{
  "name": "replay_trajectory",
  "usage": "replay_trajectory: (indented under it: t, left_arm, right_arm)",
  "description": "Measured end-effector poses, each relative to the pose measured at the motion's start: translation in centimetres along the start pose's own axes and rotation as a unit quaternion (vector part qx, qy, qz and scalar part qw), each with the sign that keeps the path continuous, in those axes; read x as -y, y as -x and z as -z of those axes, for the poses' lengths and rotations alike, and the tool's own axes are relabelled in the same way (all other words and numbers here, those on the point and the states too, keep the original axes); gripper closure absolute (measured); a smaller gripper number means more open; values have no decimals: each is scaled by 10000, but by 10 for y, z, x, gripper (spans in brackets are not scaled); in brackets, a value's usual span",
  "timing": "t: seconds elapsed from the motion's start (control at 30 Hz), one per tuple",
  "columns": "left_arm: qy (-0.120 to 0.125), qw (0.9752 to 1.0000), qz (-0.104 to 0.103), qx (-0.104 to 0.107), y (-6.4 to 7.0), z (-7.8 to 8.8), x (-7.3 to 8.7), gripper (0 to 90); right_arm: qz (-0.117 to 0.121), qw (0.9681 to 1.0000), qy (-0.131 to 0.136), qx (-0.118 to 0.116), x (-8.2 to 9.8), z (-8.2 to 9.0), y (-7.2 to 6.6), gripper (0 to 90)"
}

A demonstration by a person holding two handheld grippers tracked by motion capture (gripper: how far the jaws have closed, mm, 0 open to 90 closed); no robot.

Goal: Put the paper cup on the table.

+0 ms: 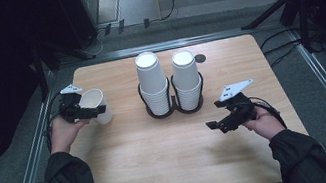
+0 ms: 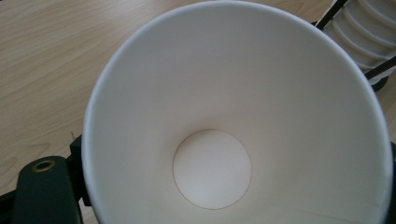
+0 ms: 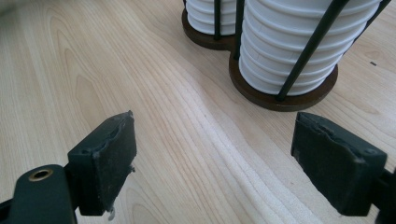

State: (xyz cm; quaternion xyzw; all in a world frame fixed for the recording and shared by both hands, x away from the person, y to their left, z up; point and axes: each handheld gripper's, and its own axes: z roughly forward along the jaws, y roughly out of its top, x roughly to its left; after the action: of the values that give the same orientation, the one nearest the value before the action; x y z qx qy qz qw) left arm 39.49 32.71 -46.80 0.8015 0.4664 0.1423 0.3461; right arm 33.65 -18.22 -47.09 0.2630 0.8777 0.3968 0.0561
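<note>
Holding one paper cup (image 1: 96, 105) between the left gripper (image 1: 84, 111) jaws, away from the stacks (image 1: 169, 82); right gripper (image 1: 222, 122) jaws spread, empty; remaining steps unclear

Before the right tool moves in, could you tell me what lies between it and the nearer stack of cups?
Nothing but bare wooden table: in the right gripper view, the open right tool faces the stack of cups in its holder across clear tabletop.
</note>
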Motion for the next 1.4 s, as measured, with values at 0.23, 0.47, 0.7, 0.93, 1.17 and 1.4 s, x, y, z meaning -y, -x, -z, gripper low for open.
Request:
replay_trajectory:
  t: [0.23,0.47,0.7,0.93,1.17,1.4]
  left_arm:
    - [5,9998,-58,-163,0,-6,-1,126]
    - [-220,9992,-84,-318,0,-15,2,122]
    - [-200,9994,-107,-259,1,-17,3,116]
    - [-219,9994,-181,-196,2,-17,3,108]
    - [-237,9994,-230,-89,3,-17,3,103]
    - [-127,9998,-181,23,3,-15,2,22]
  right_arm:
    - [8,10000,-10,-2,0,-1,0,149]
    - [-11,10000,-25,3,0,-1,1,149]
    - [-42,10000,-5,11,0,-1,1,149]
    - [-10,10000,-45,30,1,-2,1,149]
    - [-7,10000,-55,24,0,-3,1,149]
    - [-3,10000,-50,34,1,-2,1,149]
